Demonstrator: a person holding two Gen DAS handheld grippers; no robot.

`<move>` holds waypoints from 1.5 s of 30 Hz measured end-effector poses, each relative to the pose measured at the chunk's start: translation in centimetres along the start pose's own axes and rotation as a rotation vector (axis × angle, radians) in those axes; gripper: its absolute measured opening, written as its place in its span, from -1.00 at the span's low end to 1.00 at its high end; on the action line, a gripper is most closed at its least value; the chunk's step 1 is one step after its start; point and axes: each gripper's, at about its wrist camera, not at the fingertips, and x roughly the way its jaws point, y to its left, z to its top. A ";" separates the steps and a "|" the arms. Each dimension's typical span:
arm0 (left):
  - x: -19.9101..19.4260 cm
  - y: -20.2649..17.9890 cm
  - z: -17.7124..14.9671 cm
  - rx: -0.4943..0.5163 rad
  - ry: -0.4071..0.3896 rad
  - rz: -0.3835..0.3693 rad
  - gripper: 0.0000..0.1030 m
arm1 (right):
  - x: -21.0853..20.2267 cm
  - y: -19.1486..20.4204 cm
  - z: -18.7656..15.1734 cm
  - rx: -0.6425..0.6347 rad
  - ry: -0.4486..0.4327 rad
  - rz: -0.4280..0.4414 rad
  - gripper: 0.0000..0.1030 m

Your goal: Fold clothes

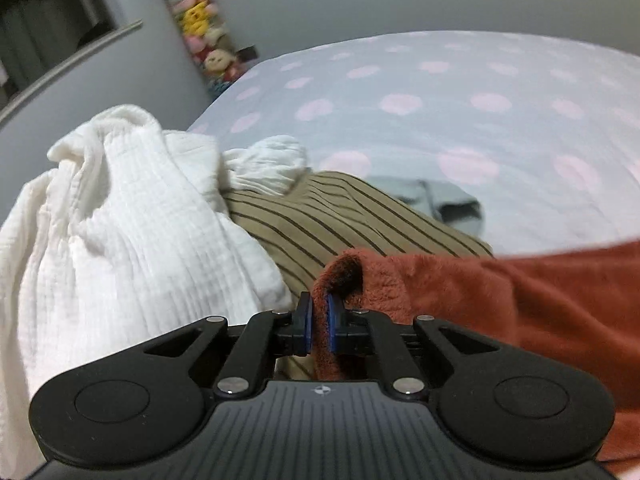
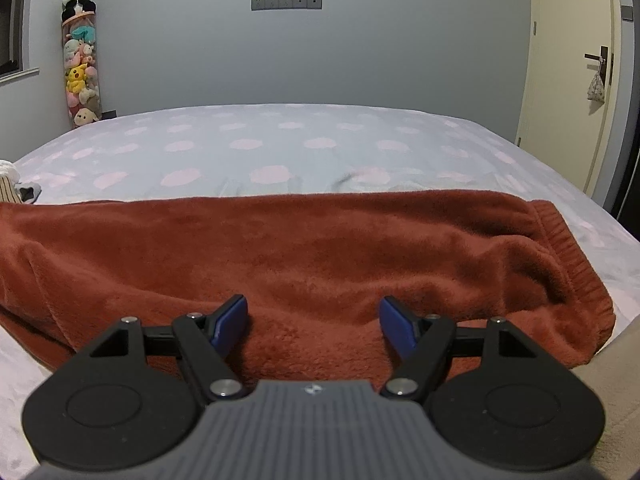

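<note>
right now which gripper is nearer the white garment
Left. The left gripper, shut on the rust fleece, sits beside the white garment; the open right gripper hovers over mid-fleece.

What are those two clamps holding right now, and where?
The left gripper pinches an edge fold of the rust fleece garment. The right gripper is open over the fleece, holding nothing.

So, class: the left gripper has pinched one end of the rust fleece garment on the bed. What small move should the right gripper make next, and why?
Probably close the right gripper: its jaws stand open over the rust fleece garment, while the left gripper already pinches its end.
</note>
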 end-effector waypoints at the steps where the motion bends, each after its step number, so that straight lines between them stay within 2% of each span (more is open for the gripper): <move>1: 0.6 -0.1 -0.1 0.014 0.014 0.007 -0.88 | 0.2 -0.1 0.0 0.002 0.005 0.000 0.46; 4: 2.2 -0.6 -0.7 0.061 0.049 0.030 -0.84 | 1.2 -0.4 -0.4 0.013 0.044 0.001 0.46; 8: 1.6 -0.6 -1.1 0.075 0.023 0.035 -0.69 | 2.2 -1.0 -0.9 0.039 0.085 0.000 0.47; 10: 0.6 -0.2 -1.1 0.068 0.016 0.009 -0.52 | 2.3 -1.2 -1.0 0.047 0.086 0.004 0.47; 11: -0.2 -0.1 -1.2 0.074 0.002 0.007 -0.35 | 2.2 -1.2 -0.9 0.047 0.084 0.003 0.47; 12: -1.1 0.0 -1.3 0.080 -0.012 0.005 -0.09 | 2.2 -1.2 -0.9 0.046 0.083 0.003 0.47; 14: -2.7 0.2 -1.6 0.092 -0.040 0.000 0.09 | 1.9 -1.2 -0.9 0.048 0.078 0.002 0.47; 15: -3.5 0.4 -1.8 0.096 -0.051 -0.005 0.10 | 1.8 -1.2 -0.8 0.051 0.076 0.002 0.47; 17: -4.9 0.7 -2.0 0.097 -0.059 -0.034 0.10 | 1.5 -1.3 -0.7 0.057 0.069 0.000 0.47; 21: -6.5 0.7 -2.9 0.071 -0.042 -0.162 0.10 | 0.9 -1.4 -0.4 0.061 0.048 -0.003 0.47; 25: -5.4 -1.7 -4.7 0.175 0.011 -0.153 0.10 | 0.7 -1.3 -0.3 0.055 0.034 0.000 0.47; 26: -4.8 -2.2 -5.0 0.187 0.035 -0.143 0.03 | 0.6 -1.3 -0.3 0.054 0.029 0.005 0.47; 27: -4.2 -2.5 -5.3 0.194 0.062 -0.133 -0.54 | 0.5 -1.3 -0.3 0.052 0.023 0.009 0.47; 28: -3.7 -2.6 -5.4 0.184 0.096 -0.121 -0.65 | 0.4 -1.2 -0.3 0.046 0.015 0.013 0.47; 31: -3.1 -2.3 -4.9 0.175 0.131 -0.066 -0.67 | -0.4 -0.8 -0.2 0.024 -0.013 0.021 0.47; 35: -2.7 -1.5 -3.8 0.197 0.174 0.011 -0.86 | -2.2 0.4 0.2 -0.025 -0.055 0.062 0.47; 36: -2.5 -1.4 -3.7 0.207 0.184 0.039 -0.97 | -2.8 0.8 0.4 -0.042 -0.066 0.083 0.47; 37: -2.5 -1.3 -3.6 0.219 0.185 0.084 -0.98 | -3.3 1.3 0.5 -0.060 -0.076 0.104 0.47; 40: -3.1 -0.3 -3.6 0.174 0.177 0.135 -0.92 | -4.7 2.9 0.6 -0.118 -0.072 0.190 0.47; 42: -4.4 0.6 -4.0 0.113 0.166 0.084 -0.75 | -5.3 4.3 0.2 -0.164 -0.056 0.239 0.47; 45: -6.7 -0.1 -5.3 0.124 0.127 0.076 -0.70 | -5.5 6.6 -0.3 -0.287 -0.043 0.282 0.47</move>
